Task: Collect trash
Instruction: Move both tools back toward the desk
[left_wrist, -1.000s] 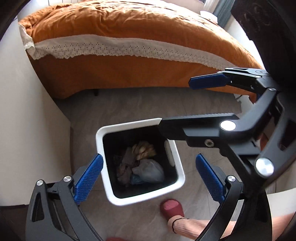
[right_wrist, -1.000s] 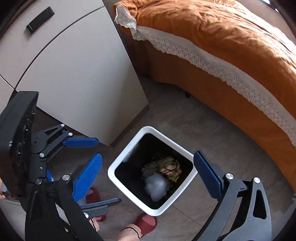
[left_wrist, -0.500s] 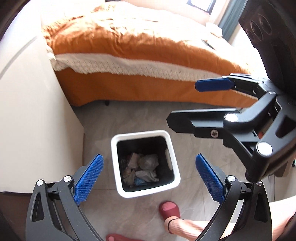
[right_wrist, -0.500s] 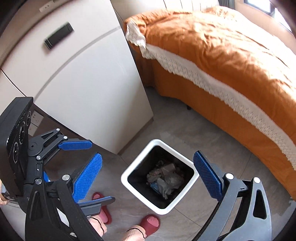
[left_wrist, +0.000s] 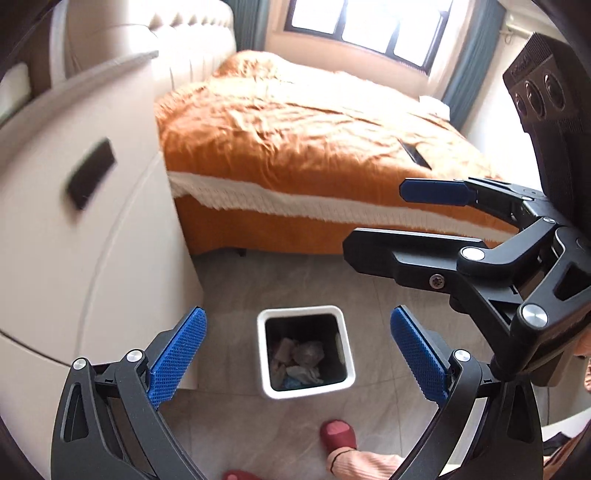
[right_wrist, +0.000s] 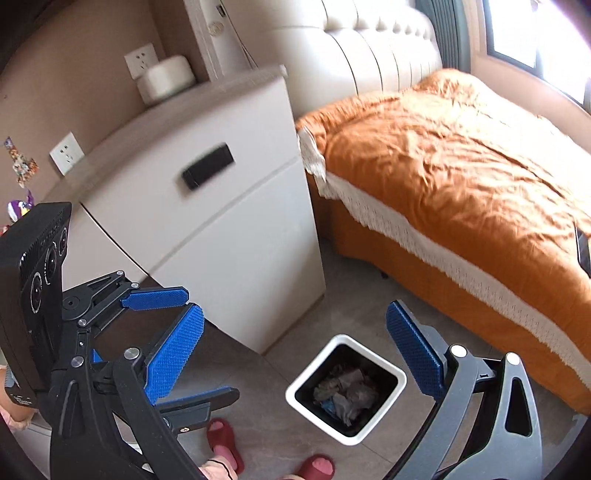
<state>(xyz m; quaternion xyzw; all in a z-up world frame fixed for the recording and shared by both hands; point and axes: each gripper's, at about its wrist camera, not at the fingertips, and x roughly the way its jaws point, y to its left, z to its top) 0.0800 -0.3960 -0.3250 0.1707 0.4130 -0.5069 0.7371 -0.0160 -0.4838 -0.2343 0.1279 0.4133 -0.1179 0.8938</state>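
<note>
A square white trash bin (left_wrist: 266, 354) (right_wrist: 306, 387) with a black inside stands on the grey floor, holding crumpled paper and wrappers (left_wrist: 301, 358) (right_wrist: 345, 393). My left gripper (left_wrist: 297, 354) hangs open high above it, blue pads wide apart, nothing between them. My right gripper (right_wrist: 295, 354) is also open and empty, above and left of the bin. In the left wrist view the right gripper (left_wrist: 402, 218) shows at the right, open. In the right wrist view the left gripper (right_wrist: 177, 339) shows at the lower left.
A bed with an orange cover (left_wrist: 314, 140) (right_wrist: 461, 166) fills the far right. A white nightstand (left_wrist: 85, 240) (right_wrist: 207, 218) stands left of the bin, a white round object (right_wrist: 166, 79) on top. A person's feet in red slippers (left_wrist: 338, 434) (right_wrist: 221, 439) stand near the bin.
Both grippers have risen and tilted up away from the bin, which now looks smaller and farther below. More of the bed, nightstand and window has come into view.
</note>
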